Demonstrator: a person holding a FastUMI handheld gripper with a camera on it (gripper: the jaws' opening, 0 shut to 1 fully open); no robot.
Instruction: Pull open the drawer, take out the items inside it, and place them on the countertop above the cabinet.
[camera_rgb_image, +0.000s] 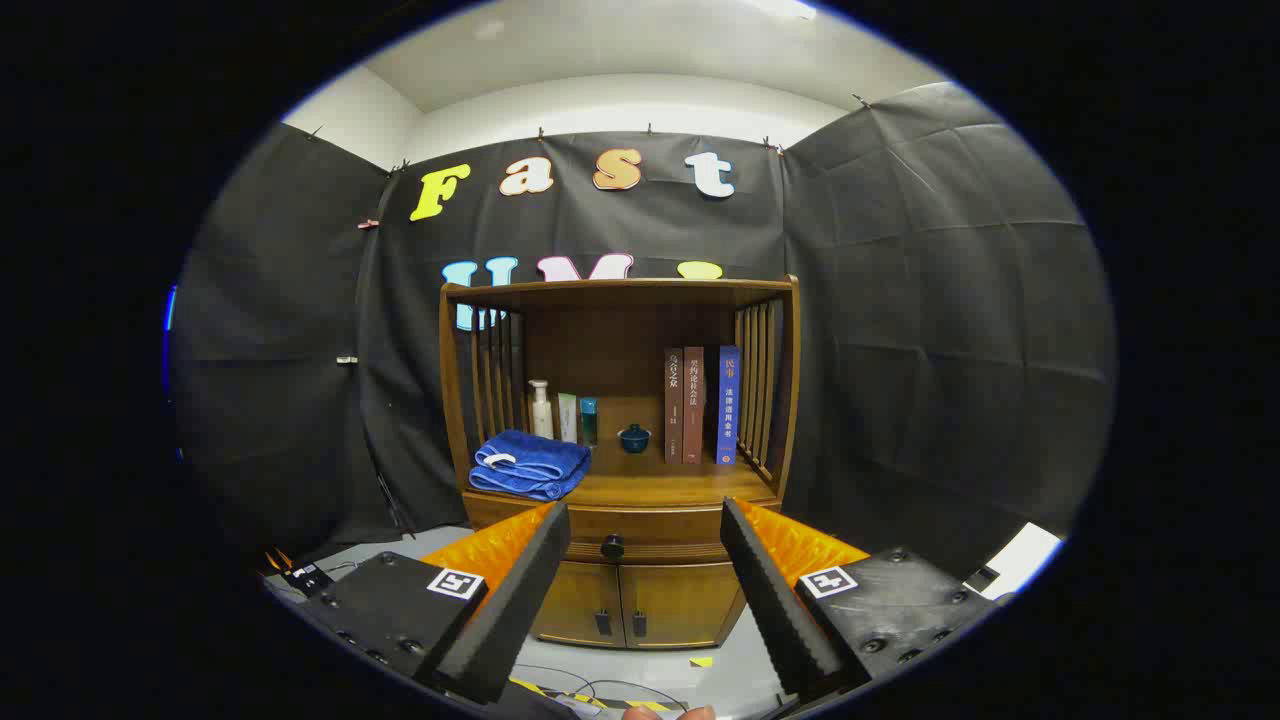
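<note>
A brown wooden cabinet (620, 470) stands against the black cloth wall some way ahead of me. Its drawer (640, 535) is closed, with a round dark knob (612, 547) at its middle, seen in the gap between my fingers. The countertop (650, 485) above the drawer sits inside a slatted shelf frame. My gripper (640, 590) is open, its two black ridged fingers (520, 600) spread wide with nothing between them, well short of the cabinet. What lies inside the drawer is hidden.
On the countertop lie a folded blue towel (530, 465), a white pump bottle (541, 408), two small tubes (578, 418), a small dark blue cup (634, 438) and three upright books (700, 405). Two lower doors (640, 600) sit under the drawer. Cables and yellow tape (600, 690) cross the grey floor.
</note>
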